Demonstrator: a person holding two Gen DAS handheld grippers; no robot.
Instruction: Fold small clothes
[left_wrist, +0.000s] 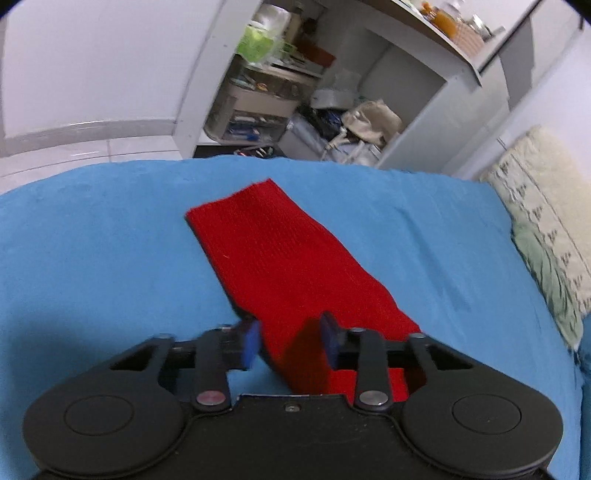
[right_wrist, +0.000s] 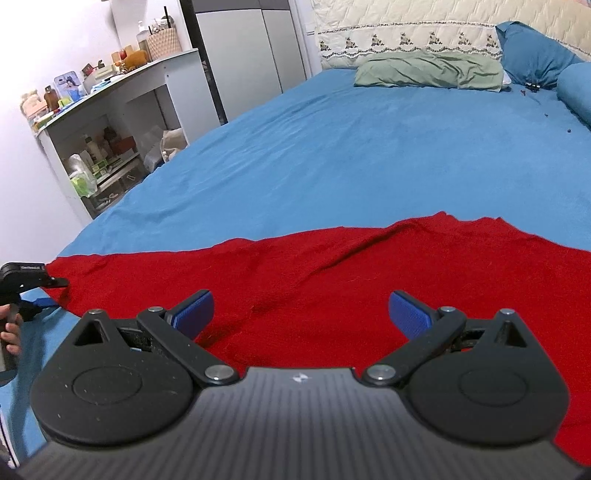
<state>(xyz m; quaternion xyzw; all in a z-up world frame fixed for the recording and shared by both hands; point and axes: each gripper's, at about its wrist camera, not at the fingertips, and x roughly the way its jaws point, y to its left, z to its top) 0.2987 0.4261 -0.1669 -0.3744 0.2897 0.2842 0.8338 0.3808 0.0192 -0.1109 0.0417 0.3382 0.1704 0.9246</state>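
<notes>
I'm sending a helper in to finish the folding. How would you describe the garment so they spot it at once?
Start at the large bed with the blue sheet; its head end has a green pillow. Near the foot end, between the left gripper and right gripper, lies the red knitted garment, spread flat. It is the only red thing on the bed.

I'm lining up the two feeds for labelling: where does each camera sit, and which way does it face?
Left wrist: on the left gripper, facing along the red cloth toward the shelves; only its own open fingers show.
Right wrist: on the right gripper, facing up the blue bed toward the pillows; its open fingers show.
Shared: red cloth, bed, shelves.
</notes>
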